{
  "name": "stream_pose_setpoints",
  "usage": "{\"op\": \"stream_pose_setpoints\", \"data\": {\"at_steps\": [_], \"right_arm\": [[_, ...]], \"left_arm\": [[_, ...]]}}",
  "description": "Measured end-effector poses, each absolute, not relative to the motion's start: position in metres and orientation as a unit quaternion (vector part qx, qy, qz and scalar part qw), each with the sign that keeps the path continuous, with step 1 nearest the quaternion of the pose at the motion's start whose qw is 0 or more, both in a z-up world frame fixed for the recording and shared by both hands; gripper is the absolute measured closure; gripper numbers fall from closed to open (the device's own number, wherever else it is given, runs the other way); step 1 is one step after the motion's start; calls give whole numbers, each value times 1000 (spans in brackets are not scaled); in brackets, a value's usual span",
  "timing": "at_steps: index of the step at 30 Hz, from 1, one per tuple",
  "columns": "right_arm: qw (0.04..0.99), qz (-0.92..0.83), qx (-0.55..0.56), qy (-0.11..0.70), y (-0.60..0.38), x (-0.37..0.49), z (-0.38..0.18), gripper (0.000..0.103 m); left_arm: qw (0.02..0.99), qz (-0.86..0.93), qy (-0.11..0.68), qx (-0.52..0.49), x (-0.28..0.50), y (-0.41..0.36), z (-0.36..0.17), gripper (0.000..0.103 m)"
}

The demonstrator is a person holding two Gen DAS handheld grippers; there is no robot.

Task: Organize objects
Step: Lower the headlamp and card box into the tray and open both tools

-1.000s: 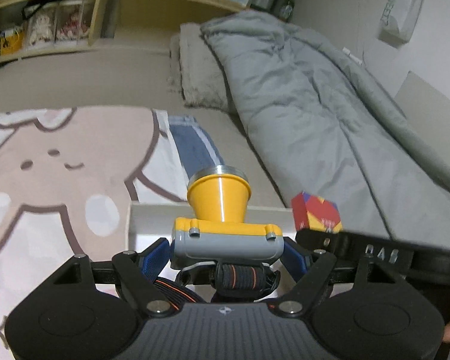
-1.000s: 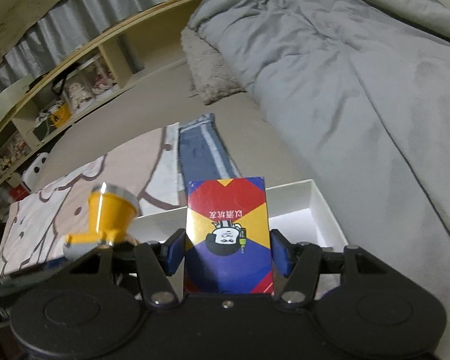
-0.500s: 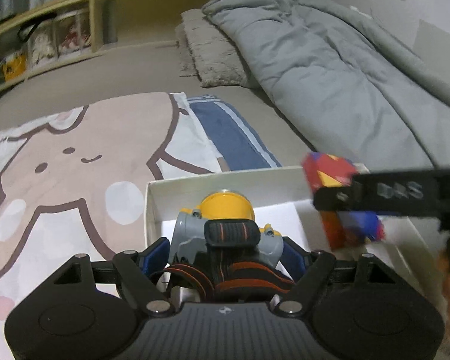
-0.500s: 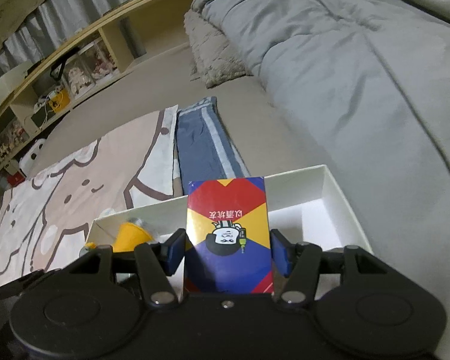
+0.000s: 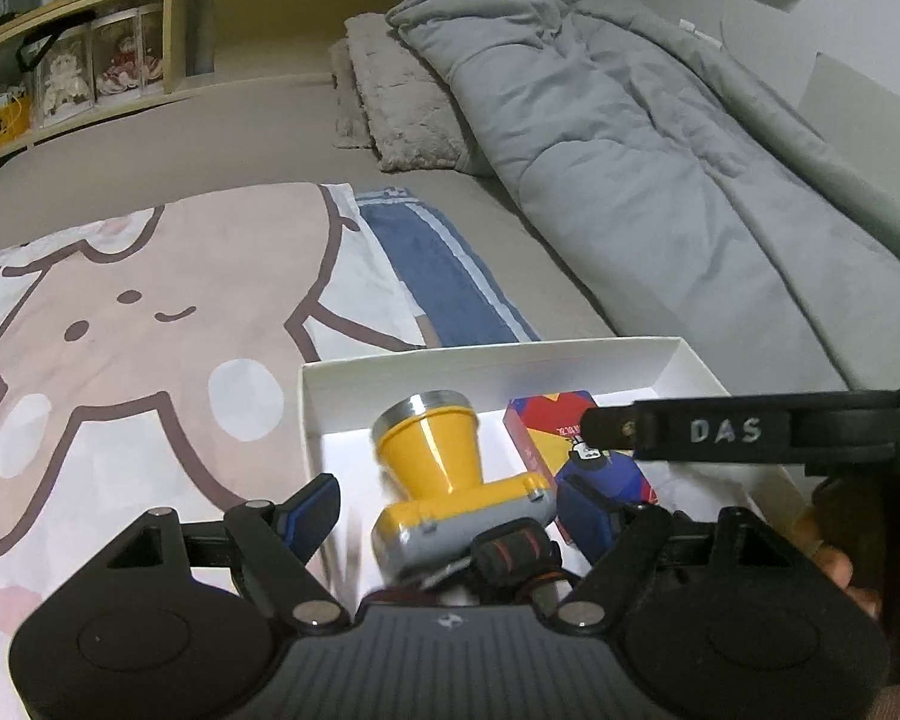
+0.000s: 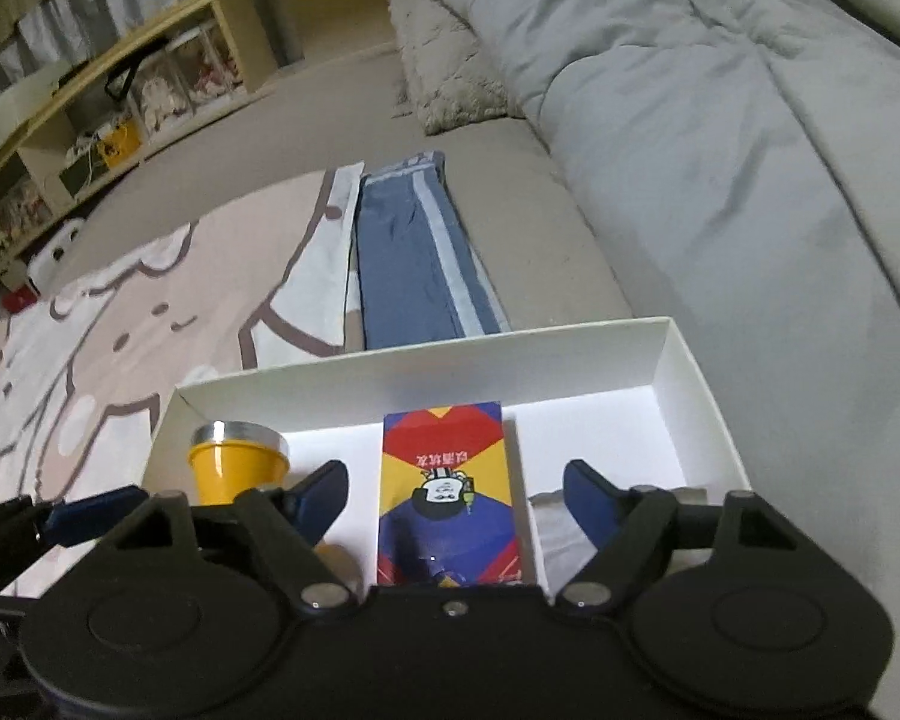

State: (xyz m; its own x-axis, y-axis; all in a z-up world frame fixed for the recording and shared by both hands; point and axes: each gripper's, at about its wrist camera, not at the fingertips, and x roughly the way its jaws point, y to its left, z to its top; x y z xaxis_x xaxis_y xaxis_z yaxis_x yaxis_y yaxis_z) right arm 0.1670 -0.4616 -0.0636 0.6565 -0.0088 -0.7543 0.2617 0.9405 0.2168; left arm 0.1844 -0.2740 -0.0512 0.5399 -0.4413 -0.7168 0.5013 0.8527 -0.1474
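Observation:
A shallow white box (image 5: 480,360) (image 6: 420,372) lies on the bed. The yellow and grey headlamp (image 5: 444,480) (image 6: 237,468) sits tilted in its left part, between the fingers of my left gripper (image 5: 448,483). A gap shows at the left pad; the right pad is against it. The red, yellow and blue card box (image 6: 444,480) (image 5: 540,420) lies flat mid-box between the jaws of my right gripper (image 6: 456,471), which are opening, both pads clear of it. A finger (image 5: 690,432) of the right gripper crosses the left wrist view.
A grey duvet (image 5: 660,180) covers the bed's right side, a fluffy pillow (image 5: 402,114) beyond. Folded blue trousers (image 6: 414,258) and a cartoon blanket (image 5: 120,312) lie past the box. Shelves (image 5: 90,78) line the back. A person's hand (image 5: 834,564) holds the right gripper.
Both grippers came down into the white box. The right jaws spread away from the card box, which now lies on the box floor. The headlamp tipped, its lens now pointing up and left.

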Motion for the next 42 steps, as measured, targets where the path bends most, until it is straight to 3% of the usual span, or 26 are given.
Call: {"op": "stream_pose_setpoints", "data": {"at_steps": [12, 25, 32, 36, 42], "right_arm": [[896, -77, 163, 406, -459, 145, -43, 27], [902, -98, 149, 394, -439, 96, -4, 21], [907, -113, 152, 377, -429, 68, 18, 7], [911, -123, 141, 367, -419, 53, 30, 4], [911, -145, 132, 364, -407, 33, 42, 0]], "left_arm": [[874, -262, 408, 31, 172, -261, -27, 24], [878, -254, 404, 33, 140, -235, 8, 23], [887, -245, 391, 34, 121, -214, 28, 8], [892, -238, 382, 38, 110, -200, 40, 0], [899, -237, 365, 54, 92, -183, 53, 0]]}}
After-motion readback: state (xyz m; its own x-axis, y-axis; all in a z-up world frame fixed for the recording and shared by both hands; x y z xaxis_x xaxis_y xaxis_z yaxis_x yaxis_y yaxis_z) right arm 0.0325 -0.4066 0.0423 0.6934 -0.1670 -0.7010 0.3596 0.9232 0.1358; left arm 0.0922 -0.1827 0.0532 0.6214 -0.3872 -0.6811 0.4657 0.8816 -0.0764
